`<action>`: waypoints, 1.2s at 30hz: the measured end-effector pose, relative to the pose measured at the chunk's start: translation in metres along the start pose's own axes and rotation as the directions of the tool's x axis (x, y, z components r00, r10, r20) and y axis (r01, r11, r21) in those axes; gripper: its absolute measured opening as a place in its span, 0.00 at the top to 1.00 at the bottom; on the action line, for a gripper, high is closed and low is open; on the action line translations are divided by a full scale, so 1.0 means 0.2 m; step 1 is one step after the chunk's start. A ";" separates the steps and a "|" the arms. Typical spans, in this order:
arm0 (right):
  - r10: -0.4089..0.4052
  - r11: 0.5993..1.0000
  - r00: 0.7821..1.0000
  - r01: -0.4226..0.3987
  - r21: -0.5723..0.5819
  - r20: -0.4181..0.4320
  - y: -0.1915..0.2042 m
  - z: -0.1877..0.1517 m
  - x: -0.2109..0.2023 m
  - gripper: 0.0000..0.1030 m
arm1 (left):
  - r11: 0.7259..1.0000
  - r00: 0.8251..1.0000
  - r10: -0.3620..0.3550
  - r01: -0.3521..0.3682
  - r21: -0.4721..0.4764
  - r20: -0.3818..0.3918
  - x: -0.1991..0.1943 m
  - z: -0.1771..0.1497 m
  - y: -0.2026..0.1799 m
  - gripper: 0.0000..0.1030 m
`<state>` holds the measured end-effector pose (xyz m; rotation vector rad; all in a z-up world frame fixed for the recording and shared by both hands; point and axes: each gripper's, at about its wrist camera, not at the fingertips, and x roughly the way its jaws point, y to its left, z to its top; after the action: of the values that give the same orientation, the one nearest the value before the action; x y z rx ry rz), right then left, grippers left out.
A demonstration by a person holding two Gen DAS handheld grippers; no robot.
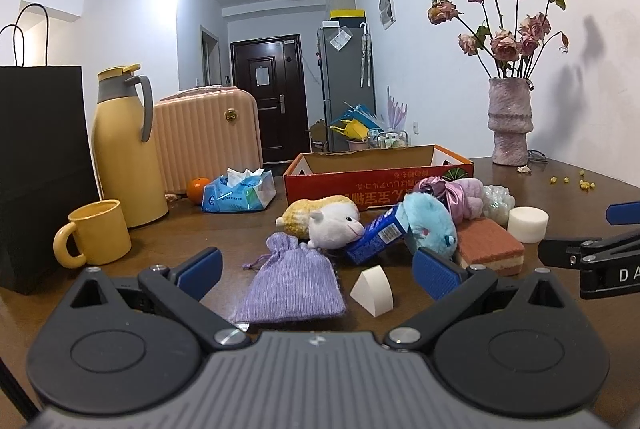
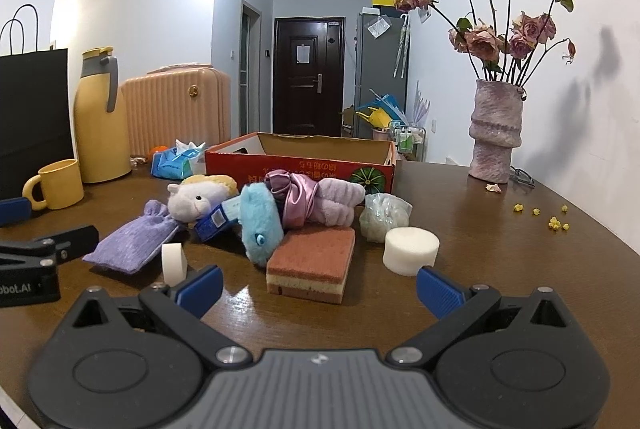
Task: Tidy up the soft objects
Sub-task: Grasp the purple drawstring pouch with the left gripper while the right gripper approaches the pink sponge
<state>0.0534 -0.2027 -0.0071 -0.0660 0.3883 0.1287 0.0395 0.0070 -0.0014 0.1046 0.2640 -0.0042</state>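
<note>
A pile of soft things lies on the brown table in front of an open red cardboard box (image 1: 376,185) (image 2: 304,165). It holds a purple knit pouch (image 1: 290,281) (image 2: 132,243), a white wedge sponge (image 1: 372,289) (image 2: 174,263), a white and yellow plush (image 1: 328,219) (image 2: 196,199), a blue plush (image 1: 430,225) (image 2: 260,225), a pink layered sponge (image 1: 490,251) (image 2: 312,263), a white round sponge (image 1: 528,223) (image 2: 410,249) and a purple satin and fleece bundle (image 1: 460,195) (image 2: 316,203). My left gripper (image 1: 318,271) is open and empty just before the pouch. My right gripper (image 2: 320,285) is open and empty before the pink sponge.
A blue carton (image 1: 376,235) lies among the plush toys. A yellow mug (image 1: 96,233), a yellow thermos (image 1: 124,149), a black paper bag (image 1: 40,169), a tissue pack (image 1: 240,191) and an orange (image 1: 198,189) stand at the left. A vase of dried roses (image 2: 494,133) stands at the right.
</note>
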 end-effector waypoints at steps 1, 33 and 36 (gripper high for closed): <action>0.001 1.000 1.000 -0.001 0.001 -0.001 0.00 0.01 0.01 0.00 | 1.000 1.000 0.001 -0.001 0.002 0.000 0.01 0.01 0.00 0.00; 0.024 0.997 0.997 -0.019 0.070 -0.077 -0.07 0.18 0.55 0.00 | 0.993 0.945 0.100 -0.113 -0.024 -0.312 0.69 0.07 0.11 0.00; 0.020 0.997 0.996 -0.013 0.076 -0.087 -0.07 0.16 0.58 0.00 | 0.993 0.934 0.099 -0.114 -0.023 -0.344 0.75 0.05 0.11 0.00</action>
<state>0.1736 -0.2010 -0.0211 0.0063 0.4808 0.1277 0.1862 0.0300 -0.0289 0.0761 0.6074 0.1290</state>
